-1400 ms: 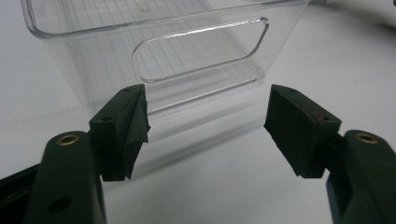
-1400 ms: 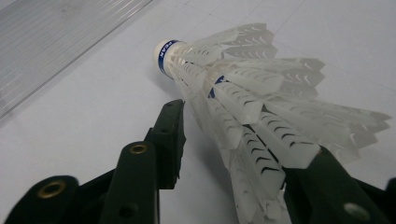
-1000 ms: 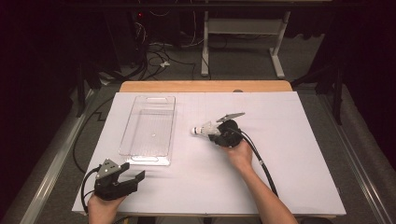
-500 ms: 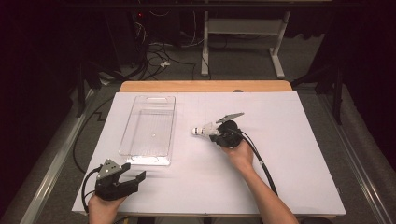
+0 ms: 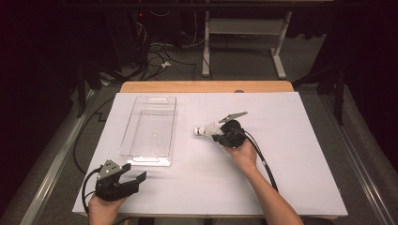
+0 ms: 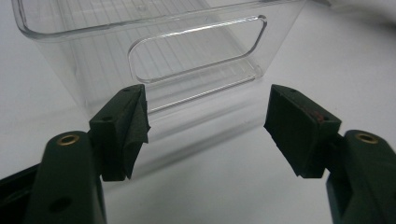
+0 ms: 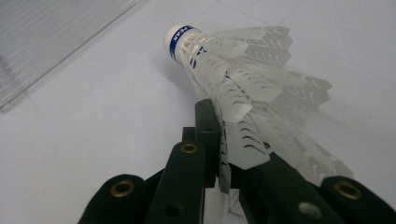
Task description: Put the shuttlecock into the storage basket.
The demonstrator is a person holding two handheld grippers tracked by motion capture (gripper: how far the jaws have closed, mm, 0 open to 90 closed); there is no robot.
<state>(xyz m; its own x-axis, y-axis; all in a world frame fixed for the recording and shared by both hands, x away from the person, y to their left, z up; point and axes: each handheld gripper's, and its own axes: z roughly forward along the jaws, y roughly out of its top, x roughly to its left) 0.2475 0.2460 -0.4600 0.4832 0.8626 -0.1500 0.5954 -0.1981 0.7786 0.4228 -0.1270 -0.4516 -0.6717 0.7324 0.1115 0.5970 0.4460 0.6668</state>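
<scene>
Right gripper (image 5: pixel 217 135) pinched the shuttlecock (image 5: pixel 207 130) by its feathers, cork toward the clear tray (image 5: pixel 149 131). Left gripper (image 5: pixel 133 180) gaped wide, empty, facing the tray's near end on the desk (image 5: pixel 300 154).

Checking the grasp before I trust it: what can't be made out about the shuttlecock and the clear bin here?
- Shuttlecock, right gripper view: the feather edge inside the shut right hand-held gripper is hidden by its jaws.
- High view: the shuttlecock's blue band lettering is too small.
- Clear bin, left gripper view: its far end is cut off by the top edge.
</scene>
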